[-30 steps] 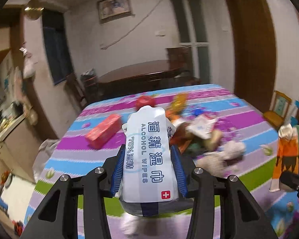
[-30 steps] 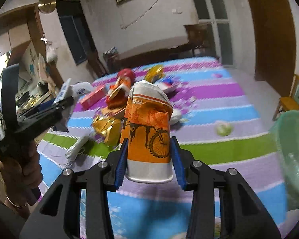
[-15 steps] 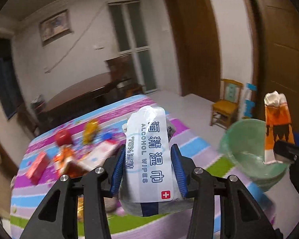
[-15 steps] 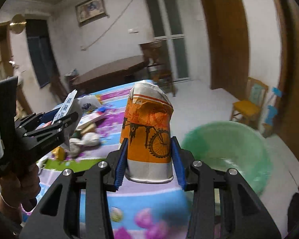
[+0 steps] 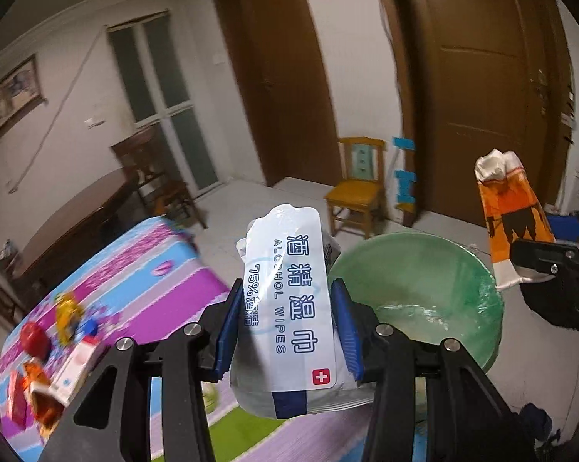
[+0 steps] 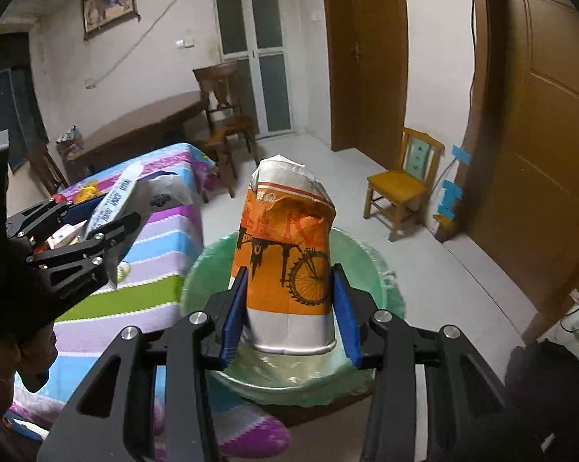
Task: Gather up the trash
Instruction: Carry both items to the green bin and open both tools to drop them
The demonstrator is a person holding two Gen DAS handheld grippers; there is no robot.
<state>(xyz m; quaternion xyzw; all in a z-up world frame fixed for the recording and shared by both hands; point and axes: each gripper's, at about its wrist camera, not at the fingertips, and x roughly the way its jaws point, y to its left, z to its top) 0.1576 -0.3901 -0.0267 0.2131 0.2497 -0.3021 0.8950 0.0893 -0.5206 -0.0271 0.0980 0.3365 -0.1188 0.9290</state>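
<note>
Left gripper (image 5: 285, 331) angled down, clamped on alcohol wipes pack (image 5: 289, 308); pack's long axis runs along the fingers, top end pointing away, over the striped tablecloth (image 5: 135, 285) edge beside the green basin (image 5: 424, 288). Right gripper (image 6: 287, 308) angled down, clamped on crumpled orange paper cup (image 6: 287, 261), base toward camera, crushed mouth pointing away, over the basin.

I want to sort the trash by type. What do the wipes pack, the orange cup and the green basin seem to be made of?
Wipes pack: soft plastic film, glossy, wrinkled, with a printed label.
Orange cup: probably coated paper; its mouth is crushed into creases, its base rim rolled.
Green basin: looks like rigid plastic, smooth; a thin shiny film seems to line it.
</note>
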